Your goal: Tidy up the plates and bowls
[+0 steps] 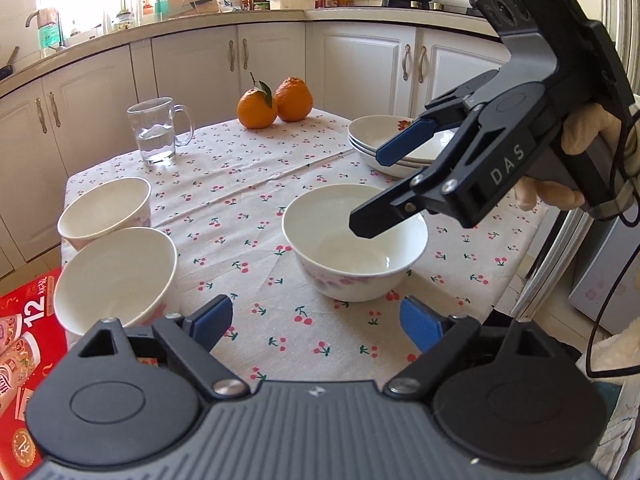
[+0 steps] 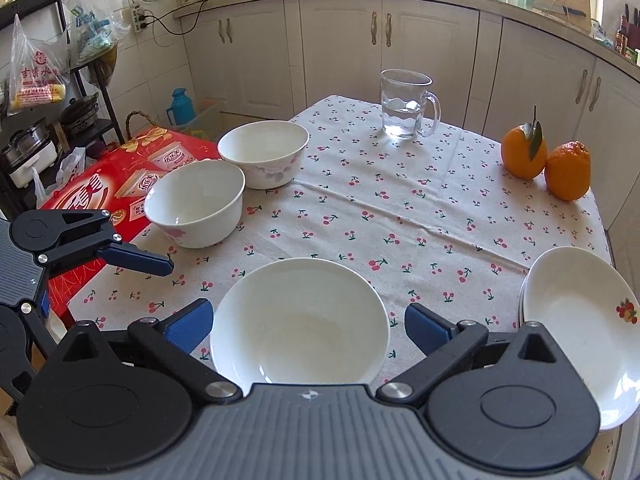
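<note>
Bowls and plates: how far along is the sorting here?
Done: plates sit stacked at the table edge. In hand: right tongs open around the lone bowl, not gripping. Left: join it with the two bowls. Left tongs idle, open.

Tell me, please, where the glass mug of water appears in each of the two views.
Left wrist view: the mug stands upper left, at the far side of the table, left of the oranges.
Right wrist view: the mug stands top centre-right, at the far table edge, left of the oranges.
Shared landmark: the two oranges.
</note>
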Available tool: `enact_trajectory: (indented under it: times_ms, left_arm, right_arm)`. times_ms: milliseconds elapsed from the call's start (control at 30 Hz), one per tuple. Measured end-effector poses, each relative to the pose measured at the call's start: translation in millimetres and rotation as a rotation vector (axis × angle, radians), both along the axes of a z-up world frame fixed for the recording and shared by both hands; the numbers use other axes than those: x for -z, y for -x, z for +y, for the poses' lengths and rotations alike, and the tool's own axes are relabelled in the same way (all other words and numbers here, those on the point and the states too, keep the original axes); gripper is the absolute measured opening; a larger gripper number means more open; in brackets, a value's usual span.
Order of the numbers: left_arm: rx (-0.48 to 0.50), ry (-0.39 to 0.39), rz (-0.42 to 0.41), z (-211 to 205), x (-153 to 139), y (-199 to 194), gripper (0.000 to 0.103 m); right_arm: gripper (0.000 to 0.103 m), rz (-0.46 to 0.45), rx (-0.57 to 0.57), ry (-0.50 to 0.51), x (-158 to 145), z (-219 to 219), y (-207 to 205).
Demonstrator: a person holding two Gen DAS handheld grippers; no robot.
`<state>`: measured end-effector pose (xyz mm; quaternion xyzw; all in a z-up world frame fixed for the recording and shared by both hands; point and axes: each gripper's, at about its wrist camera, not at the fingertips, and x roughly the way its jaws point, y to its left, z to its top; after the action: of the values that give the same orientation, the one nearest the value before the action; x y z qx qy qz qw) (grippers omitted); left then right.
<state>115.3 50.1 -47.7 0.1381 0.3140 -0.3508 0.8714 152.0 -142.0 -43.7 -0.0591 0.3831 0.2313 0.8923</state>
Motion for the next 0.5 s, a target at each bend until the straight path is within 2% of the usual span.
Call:
enact_trajectory:
  times_ms: [233, 500]
  left_arm:
    - [-0.076, -0.005, -0.027, 27, -6, 4, 0.091]
    - [-0.205, -0.019, -0.058, 68, -14, -6, 0.092]
  right_arm:
    - [0.103, -0.031, -0.046, 0.085, -8, 27, 6]
    - [0.103, -0.038, -0.121, 0.054, -18, 56, 3]
